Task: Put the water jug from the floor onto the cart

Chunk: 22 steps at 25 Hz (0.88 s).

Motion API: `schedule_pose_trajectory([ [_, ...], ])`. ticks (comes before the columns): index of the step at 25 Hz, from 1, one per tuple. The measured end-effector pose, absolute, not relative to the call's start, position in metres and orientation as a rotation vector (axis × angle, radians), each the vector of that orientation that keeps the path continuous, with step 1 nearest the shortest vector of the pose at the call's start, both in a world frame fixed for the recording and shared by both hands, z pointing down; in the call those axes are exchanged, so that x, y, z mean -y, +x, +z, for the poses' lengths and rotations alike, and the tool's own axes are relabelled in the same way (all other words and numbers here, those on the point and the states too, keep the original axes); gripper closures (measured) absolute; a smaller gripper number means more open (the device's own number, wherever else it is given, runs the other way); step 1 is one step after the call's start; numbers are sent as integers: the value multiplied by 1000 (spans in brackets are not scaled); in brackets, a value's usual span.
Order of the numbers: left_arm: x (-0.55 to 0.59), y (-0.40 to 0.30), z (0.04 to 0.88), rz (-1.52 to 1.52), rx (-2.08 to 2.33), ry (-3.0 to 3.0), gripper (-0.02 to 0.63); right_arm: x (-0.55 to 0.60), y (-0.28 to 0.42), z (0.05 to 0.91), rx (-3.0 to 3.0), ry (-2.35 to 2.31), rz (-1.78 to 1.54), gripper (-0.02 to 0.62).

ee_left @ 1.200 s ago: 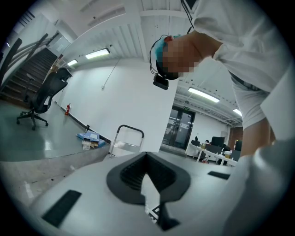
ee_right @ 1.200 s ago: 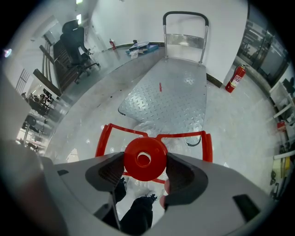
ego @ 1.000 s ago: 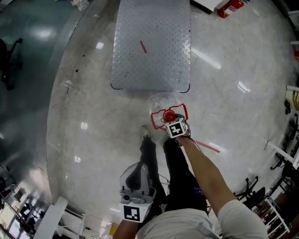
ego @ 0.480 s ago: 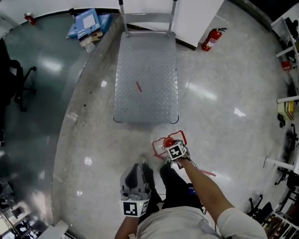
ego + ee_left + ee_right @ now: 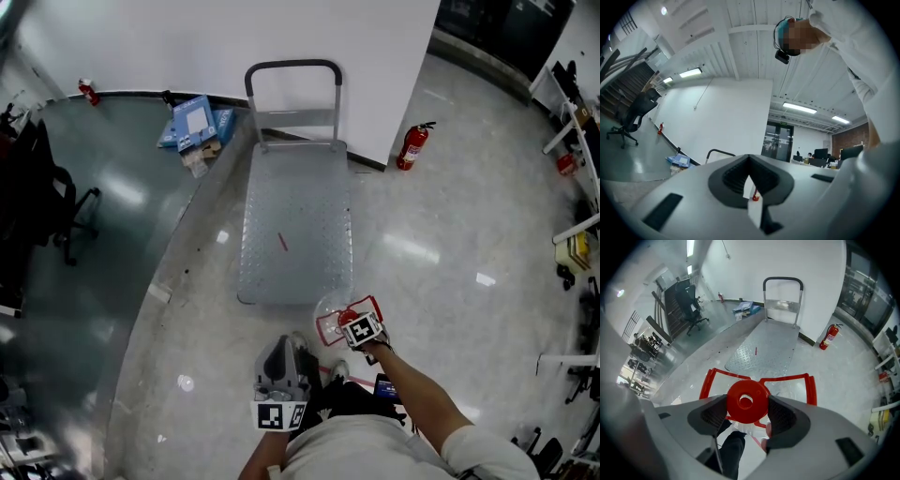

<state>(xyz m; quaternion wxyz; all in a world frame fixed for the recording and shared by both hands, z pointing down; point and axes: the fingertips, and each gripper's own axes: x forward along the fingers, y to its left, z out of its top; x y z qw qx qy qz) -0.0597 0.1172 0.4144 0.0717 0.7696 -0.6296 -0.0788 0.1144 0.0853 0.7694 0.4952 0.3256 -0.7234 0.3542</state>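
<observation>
The water jug is clear, with a red cap and a red handle frame. It is just off the near right corner of the cart. My right gripper is shut on the red cap, one jaw on each side; its marker cube covers the cap in the head view. The jug's clear body shows below the cap, beside the person's dark trouser leg. The cart is a grey checker-plate deck with an upright push handle at the far end. My left gripper is shut on nothing and points upward.
A red fire extinguisher stands by the white wall, right of the cart. Blue boxes lie at the cart's far left. An office chair stands on the dark floor at the left. Shelving lines the right edge.
The head view has pulled back and up, bringing the cart's handle, wall and extinguisher into sight. The right gripper stays shut on the jug's cap near the cart's near end.
</observation>
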Motion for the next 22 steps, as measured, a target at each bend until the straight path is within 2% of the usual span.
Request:
schedule_pose_trajectory([
  [13,8,-74,396,-286,1627,2536,603,2,104,751,1781,880,896,316],
  [22,48,-78,421,-261,1674,2461,603,52,94,766,1771,925,931,316],
])
